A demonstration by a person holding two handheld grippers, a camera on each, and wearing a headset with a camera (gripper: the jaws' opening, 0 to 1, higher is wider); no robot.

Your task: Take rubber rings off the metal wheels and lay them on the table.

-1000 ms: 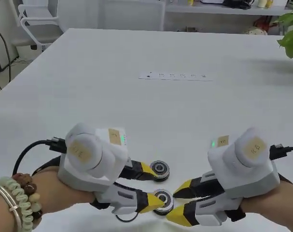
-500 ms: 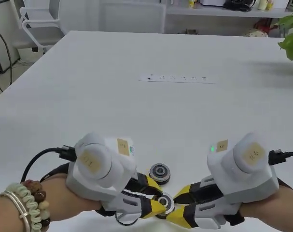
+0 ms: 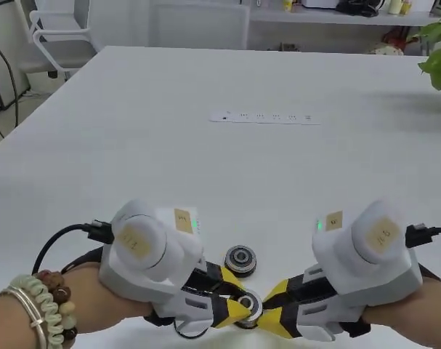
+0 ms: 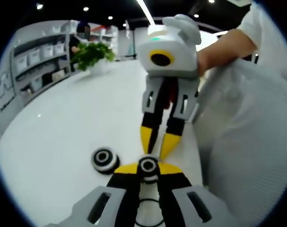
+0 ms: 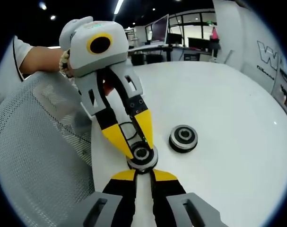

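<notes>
Ring-stripping step. Left gripper [image 3: 233, 310] clamped on small silver metal wheel with black rubber ring [image 5: 142, 156], lower centre of head view, near edge of white table [image 3: 205, 167]. Right gripper [image 5: 144, 176] tips nearly together at wheel's rim; hold on ring unclear. Next, likely: pinch ring, peel off. Second ringed wheel [image 3: 240, 258] just beside.

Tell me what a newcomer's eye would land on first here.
The left gripper and right gripper meet tip to tip at the near edge of the table, with a small metal wheel between the left one's jaws. A second wheel lies free just beyond them. A white power strip sits mid-table.
</notes>
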